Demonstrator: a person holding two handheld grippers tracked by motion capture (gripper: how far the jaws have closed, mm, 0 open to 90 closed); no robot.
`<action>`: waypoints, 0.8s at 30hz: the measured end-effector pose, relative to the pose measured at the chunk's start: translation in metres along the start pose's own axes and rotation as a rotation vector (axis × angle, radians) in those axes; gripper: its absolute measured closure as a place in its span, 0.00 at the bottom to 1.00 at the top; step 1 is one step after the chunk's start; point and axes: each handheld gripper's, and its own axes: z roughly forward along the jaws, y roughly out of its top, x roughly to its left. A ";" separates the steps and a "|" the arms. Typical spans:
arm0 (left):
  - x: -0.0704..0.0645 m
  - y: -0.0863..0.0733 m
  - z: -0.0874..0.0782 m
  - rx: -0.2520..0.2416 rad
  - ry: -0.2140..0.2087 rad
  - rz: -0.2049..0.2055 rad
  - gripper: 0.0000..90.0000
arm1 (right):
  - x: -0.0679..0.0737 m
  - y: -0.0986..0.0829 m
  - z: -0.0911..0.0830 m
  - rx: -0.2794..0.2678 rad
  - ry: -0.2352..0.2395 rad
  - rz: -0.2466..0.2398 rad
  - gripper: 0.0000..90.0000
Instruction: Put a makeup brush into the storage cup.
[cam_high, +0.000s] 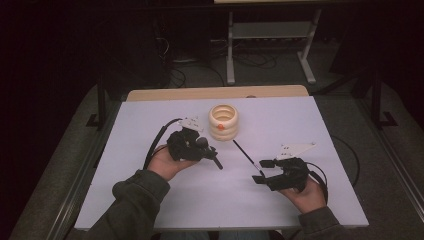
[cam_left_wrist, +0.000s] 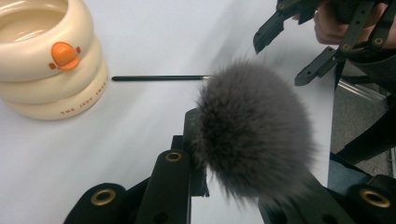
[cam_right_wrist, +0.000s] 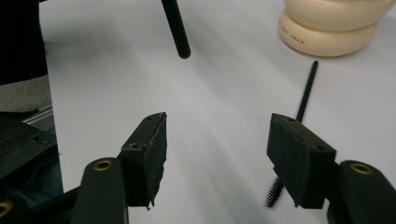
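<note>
brush held left, wand lying by the open right jaws

dark floor and cables surround a white table (cam_high: 150, 200). near its far middle stands a cream ringed holder (cam_high: 223, 121) with an orange duck mark. left gripper (cam_high: 202, 150) is clamped on a fluffy grey brush (cam_left_wrist: 252, 135), its black handle pointing toward the right hand, though the clamping point itself is hidden by bristles. right gripper (cam_high: 265, 171) has its jaws spread wide. a thin black wand (cam_high: 247, 157) lies between holder and right gripper, its spiral tip beside one jaw.

Right gripper (cam_right_wrist: 212, 158) jaws apart over white counter (cam_right_wrist: 224, 93); thin mascara wand (cam_right_wrist: 303, 100) beside right jaw, cream holder (cam_right_wrist: 327, 32) beyond.
</note>
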 end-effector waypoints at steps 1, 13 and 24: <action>0.001 0.000 0.000 -0.002 -0.002 -0.006 0.86 | -0.001 -0.001 -0.001 -0.003 -0.004 -0.001 0.40; 0.013 0.015 -0.008 0.008 0.014 -0.013 0.86 | -0.009 -0.009 -0.010 0.005 -0.043 0.026 0.36; 0.028 0.032 -0.018 0.006 0.031 -0.032 0.86 | -0.009 -0.010 -0.012 0.015 -0.057 0.011 0.33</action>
